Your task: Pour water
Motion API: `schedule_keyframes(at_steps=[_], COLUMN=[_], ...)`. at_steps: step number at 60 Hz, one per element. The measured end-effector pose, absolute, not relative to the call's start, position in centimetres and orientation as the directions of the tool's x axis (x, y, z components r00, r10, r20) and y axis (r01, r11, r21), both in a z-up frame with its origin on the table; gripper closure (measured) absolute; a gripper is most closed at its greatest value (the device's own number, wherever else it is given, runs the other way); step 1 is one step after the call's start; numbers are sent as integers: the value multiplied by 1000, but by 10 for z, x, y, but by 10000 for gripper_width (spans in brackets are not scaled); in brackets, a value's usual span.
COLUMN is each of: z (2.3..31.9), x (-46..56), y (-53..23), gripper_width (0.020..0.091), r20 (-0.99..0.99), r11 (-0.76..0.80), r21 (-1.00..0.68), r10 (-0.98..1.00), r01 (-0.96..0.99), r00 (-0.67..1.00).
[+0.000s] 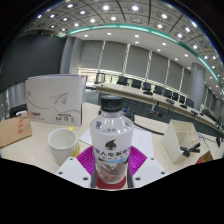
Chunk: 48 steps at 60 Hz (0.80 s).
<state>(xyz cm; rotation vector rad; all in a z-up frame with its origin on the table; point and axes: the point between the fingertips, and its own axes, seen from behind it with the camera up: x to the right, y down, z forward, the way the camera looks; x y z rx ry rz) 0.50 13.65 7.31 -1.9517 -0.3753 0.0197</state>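
Single gripper-mounted cam, facing fwd along fingers, close over table.

The room is bright. Rows of ceiling lights shine far above the jaws. Straight lines bend like a bowl. Far things look fuzzy.

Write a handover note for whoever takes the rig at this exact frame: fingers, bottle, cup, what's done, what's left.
Gripper: fingers on either side of the bottle, seemingly pressed on it; grip looks closed.
Bottle: upright, white cap on, pink label, between the fingers.
Cup: white, upright on the table, beside the bottle and apart from it; contents can't be seen.
Done: bottle grasped.
Left: cap is on, so it likely needs removing, then tilt over the cup and pour.
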Motion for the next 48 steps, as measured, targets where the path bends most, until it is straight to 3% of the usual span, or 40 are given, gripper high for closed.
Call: schedule_keyframes(at_steps=[8,19,22,25,28,37,48], z=[56,53,43,37,38,61,116], x=[16,21,22,25,28,41,34], y=[137,130,125,120,114,83,8], gripper_width=[679,550,437,228,260,243,240], r20=[60,-11,-13,-24,-35,-12,22], r11=[-377,-385,-432,-467,-489,-539,-596], r21=[-914,-919,-897,-880,-869,-839,-800], r10=[240,237,233,231,215,150,88], r01=[150,84,92,90,77,71,71], r00=[969,972,972,973,976,989,996])
